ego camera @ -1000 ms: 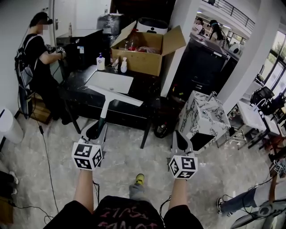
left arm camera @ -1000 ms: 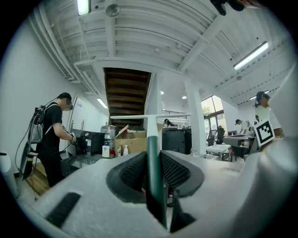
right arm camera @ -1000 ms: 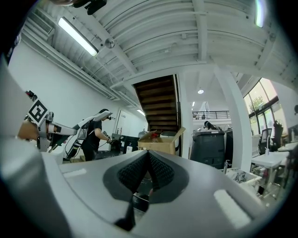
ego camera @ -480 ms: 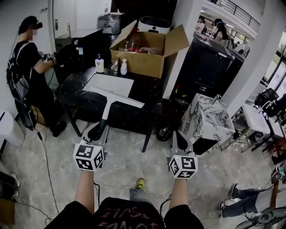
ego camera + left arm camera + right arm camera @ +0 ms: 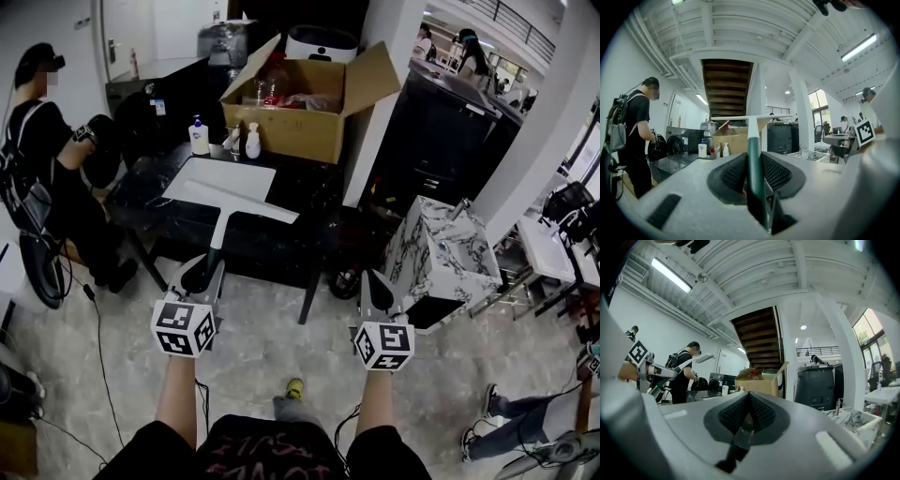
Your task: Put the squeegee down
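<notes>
The squeegee (image 5: 218, 234) has a long white blade (image 5: 236, 199) and a handle that goes from white to dark green. My left gripper (image 5: 206, 267) is shut on the green part of the handle (image 5: 754, 164), which runs straight out between the ribbed pads, level with the floor. The blade (image 5: 752, 117) hangs over the near part of the dark table (image 5: 305, 202). My right gripper (image 5: 373, 289) is held beside it at the same height, shut with nothing in it; in the right gripper view its pads (image 5: 740, 414) meet at the tip.
A white sheet (image 5: 223, 175) lies on the table under the blade. Two pump bottles (image 5: 198, 136) and a spray bottle (image 5: 251, 141) stand before an open cardboard box (image 5: 300, 117). A person (image 5: 42, 155) stands left; a marble sink unit (image 5: 436, 253) right.
Both grippers and the head have moved forward toward the table, which now lies closer under the squeegee's blade. The left grip on the handle is unchanged. The person at left has slid leftward in view.
</notes>
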Demonstrator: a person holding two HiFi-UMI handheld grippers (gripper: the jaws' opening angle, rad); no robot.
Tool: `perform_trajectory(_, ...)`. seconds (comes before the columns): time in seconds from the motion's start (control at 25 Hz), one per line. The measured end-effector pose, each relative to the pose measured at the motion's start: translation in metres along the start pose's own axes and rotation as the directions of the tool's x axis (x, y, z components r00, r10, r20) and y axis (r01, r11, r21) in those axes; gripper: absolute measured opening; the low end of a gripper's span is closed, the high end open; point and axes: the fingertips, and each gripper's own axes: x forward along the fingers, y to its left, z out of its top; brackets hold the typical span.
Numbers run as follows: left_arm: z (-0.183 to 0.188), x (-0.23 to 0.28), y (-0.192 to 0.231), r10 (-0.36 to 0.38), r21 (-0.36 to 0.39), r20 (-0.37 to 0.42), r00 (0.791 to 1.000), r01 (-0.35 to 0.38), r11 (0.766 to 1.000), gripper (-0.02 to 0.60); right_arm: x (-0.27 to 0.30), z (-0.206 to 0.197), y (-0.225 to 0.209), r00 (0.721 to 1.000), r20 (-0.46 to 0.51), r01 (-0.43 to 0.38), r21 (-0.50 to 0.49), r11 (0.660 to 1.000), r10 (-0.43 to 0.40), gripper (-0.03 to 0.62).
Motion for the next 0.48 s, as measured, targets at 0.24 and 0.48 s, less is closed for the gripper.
perform_trajectory(0.24,-0.001,0.056,-0.003,0.006,0.008,-0.022,1.0,-0.006,1.0,0.101,0.039,-0.013,-0.04,1.0,-0.01,-0.001,0.011,1.0,0.001,0.012)
perform_trajectory(0.48,0.005,0.113,-0.013,0.017,0.02,-0.04,0.999,-0.016,1.0,0.101,0.083,-0.017,-0.082,1.0,-0.013,-0.015,0.016,1.0,0.015,0.012)
